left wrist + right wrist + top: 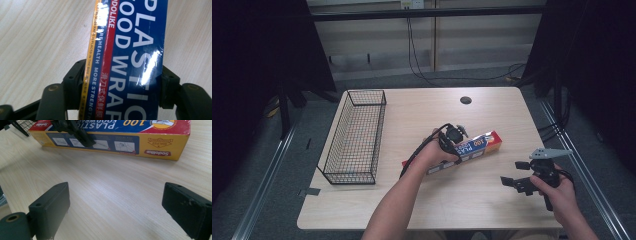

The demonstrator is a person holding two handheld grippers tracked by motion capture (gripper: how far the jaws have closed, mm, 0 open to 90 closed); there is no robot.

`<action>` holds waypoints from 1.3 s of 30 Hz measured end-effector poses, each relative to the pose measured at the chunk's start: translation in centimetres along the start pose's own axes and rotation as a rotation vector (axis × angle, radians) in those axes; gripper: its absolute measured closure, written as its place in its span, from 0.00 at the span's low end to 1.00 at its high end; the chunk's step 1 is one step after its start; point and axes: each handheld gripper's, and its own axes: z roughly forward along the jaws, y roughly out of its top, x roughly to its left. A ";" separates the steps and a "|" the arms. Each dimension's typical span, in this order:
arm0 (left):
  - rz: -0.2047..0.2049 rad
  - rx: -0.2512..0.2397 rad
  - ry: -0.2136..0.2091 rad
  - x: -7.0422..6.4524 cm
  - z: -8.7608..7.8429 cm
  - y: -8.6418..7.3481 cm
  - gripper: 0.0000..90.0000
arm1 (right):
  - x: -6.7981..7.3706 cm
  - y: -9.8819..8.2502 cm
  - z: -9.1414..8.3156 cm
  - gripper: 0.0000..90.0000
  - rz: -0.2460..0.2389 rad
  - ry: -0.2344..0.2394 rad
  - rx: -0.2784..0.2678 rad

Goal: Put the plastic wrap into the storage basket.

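Fingers of the left gripper (pixel 460 148) pinch the box (pixel 476 146) across its width, seen from the high view; the hand comes down on it from above, near the box's middle. The box lies flat on the bench (pixel 412 110), mid-right, angled. A wire basket (pixel 354 135) sits at the left, well apart from the box, nothing visible in it. Right gripper (pixel 518 175) is off to the right, low over bare bench, fingers spread, nothing between them.

Left gripper view: both fingers (pixel 73 82) press against the box's (pixel 135 57) long sides, blue "plastic food wrap" face up, wood bench (pixel 37 37) underneath. Looks like a firm side-to-side pinch; the box seems to be resting on the bench.

Right gripper view: fingers (pixel 50 205) wide apart over bare bench (pixel 112 195), box (pixel 160 148) beyond them, not touching. The left gripper's finger (pixel 82 136) shows against the near yellow side.

Step, as I judge it: grasp done, lift not started. Next move likely calls for a straight lift keeping the long box level, since the pinch is near its middle, then a carry left toward the basket, turning the box to line up with the basket's long axis so it fits. Right gripper can stay idle.
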 end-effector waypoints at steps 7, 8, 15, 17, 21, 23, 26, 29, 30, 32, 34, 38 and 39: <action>-0.101 0.039 -0.038 0.3 -0.8 0.1 0.46 | 0.1 0.0 0.1 0.09 -0.014 0.009 0.001; -0.118 0.039 -0.024 0.2 -1.0 0.0 0.46 | 0.1 0.0 0.1 0.09 -0.016 0.008 0.000; -0.175 0.067 0.006 0.9 -3.4 -0.2 0.47 | 0.1 0.1 0.1 0.09 -0.010 0.011 -0.001; -0.193 0.068 0.019 0.9 -4.0 -0.2 0.47 | 0.1 0.1 0.2 0.09 -0.008 0.012 -0.002; -0.194 0.069 0.027 1.0 -5.0 -0.1 0.47 | 0.2 0.1 0.1 0.09 -0.003 0.016 -0.005; -0.224 0.060 0.018 1.1 -5.5 -0.1 0.47 | 0.2 0.1 0.1 0.09 -0.002 0.016 -0.006; -0.231 0.055 0.028 1.2 -6.1 -0.1 0.47 | 0.2 0.1 0.1 0.09 -0.002 0.018 -0.006; -0.246 0.048 0.040 1.3 -6.7 -0.1 0.47 | 0.1 0.2 0.1 0.09 -0.001 0.018 -0.012; -0.254 0.045 0.045 1.4 -6.8 -0.1 0.47 | 0.1 0.2 0.1 0.09 -0.001 0.018 -0.012; -0.254 0.041 0.051 1.6 -7.2 -0.2 0.47 | 0.2 0.1 0.1 0.09 0.000 0.017 -0.011; -0.280 0.043 0.058 1.7 -7.6 -0.3 0.47 | 0.2 0.1 0.1 0.09 0.001 0.018 -0.010; -0.312 0.031 0.069 1.9 -8.2 -0.6 0.47 | 0.3 0.1 0.2 0.09 -0.006 0.020 -0.008; -0.329 0.021 0.077 1.9 -8.3 -0.7 0.47 | 0.2 0.1 0.2 0.09 -0.006 0.022 -0.009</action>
